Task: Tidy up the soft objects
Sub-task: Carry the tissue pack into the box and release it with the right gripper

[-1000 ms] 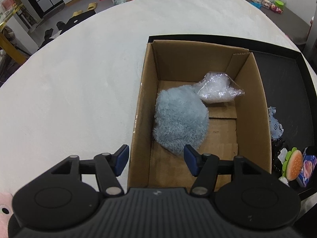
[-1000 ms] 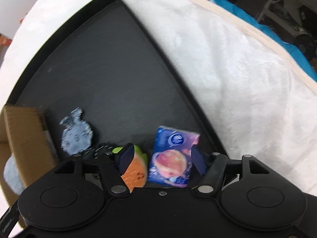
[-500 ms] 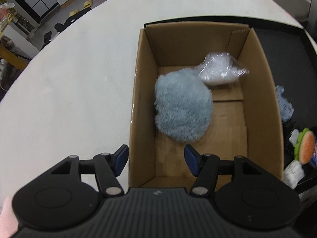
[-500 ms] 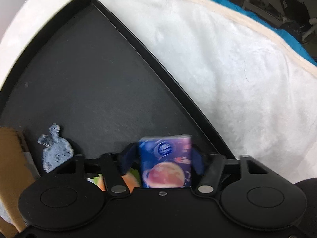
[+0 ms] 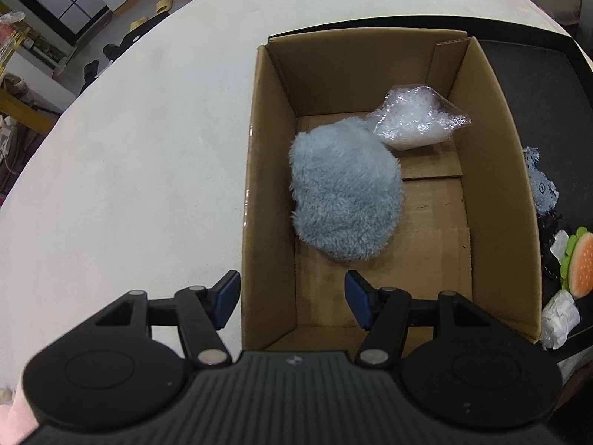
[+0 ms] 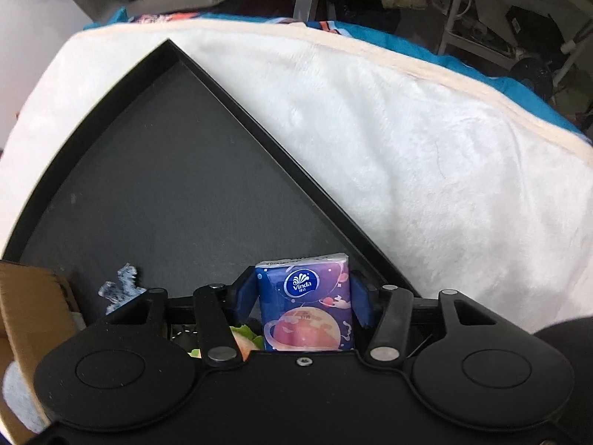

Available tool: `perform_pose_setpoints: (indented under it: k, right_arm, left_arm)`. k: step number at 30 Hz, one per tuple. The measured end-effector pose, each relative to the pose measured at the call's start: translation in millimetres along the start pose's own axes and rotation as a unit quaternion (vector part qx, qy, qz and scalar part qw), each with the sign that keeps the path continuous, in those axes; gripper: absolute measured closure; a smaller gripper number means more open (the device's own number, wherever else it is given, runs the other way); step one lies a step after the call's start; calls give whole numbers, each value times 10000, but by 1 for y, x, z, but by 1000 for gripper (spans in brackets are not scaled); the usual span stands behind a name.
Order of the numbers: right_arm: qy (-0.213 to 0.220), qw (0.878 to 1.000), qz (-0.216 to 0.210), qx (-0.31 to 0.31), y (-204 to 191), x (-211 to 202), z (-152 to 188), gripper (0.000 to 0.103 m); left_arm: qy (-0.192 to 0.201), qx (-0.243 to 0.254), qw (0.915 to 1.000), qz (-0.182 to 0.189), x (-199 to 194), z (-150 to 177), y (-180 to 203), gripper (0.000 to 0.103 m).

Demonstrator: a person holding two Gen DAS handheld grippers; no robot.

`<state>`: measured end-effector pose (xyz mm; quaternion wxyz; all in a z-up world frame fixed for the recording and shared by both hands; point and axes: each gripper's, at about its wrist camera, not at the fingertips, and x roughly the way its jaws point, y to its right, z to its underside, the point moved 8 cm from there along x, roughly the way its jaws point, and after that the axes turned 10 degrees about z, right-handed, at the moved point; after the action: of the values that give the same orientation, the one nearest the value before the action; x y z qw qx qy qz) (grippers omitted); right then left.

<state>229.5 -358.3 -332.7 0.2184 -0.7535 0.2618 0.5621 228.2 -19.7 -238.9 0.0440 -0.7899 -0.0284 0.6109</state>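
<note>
Plush ball [image 5: 344, 193] and bag [image 5: 417, 118] in box [image 5: 496, 185]; tray [image 5: 537, 85] right.

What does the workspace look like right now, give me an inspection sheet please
Surface: white plush cover with a black tray on it.
Job's things: cardboard box holds a blue-grey fluffy plush and a clear plastic bag; tissue pack in the right tool.
Clutter: burger toy, grey patch and white wads on the tray beside the box.
Grippers: left tool open, empty, above the box's near edge; right tool shut on the pack.
Cables: nothing seen.
Surroundings: cabinets, floor items, metal frames.
</note>
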Motion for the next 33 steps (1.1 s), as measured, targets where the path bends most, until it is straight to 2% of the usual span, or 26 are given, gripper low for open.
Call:
perform_pose_setpoints:
  k: [5, 13, 23, 33]
  right_arm:
    - [312, 9993, -210, -5, -12, -18, -2, 52]
    - [983, 9932, -597, -158, -30, -59, -4, 52]
    - [1255, 9857, -1048, -413, -50, -88, 2, 52]
    - [1461, 9727, -1625, -778, -81, -122, 14, 52]
  left_arm:
    - [-4, 142, 9999, -16, -2, 1, 3, 42]
    - [2, 64, 10000, 60, 0, -1, -4, 42]
    - [110, -61, 9997, 223, -4, -3, -11, 43]
    - [198, -150, 9988, 422, -3, -3, -20, 46]
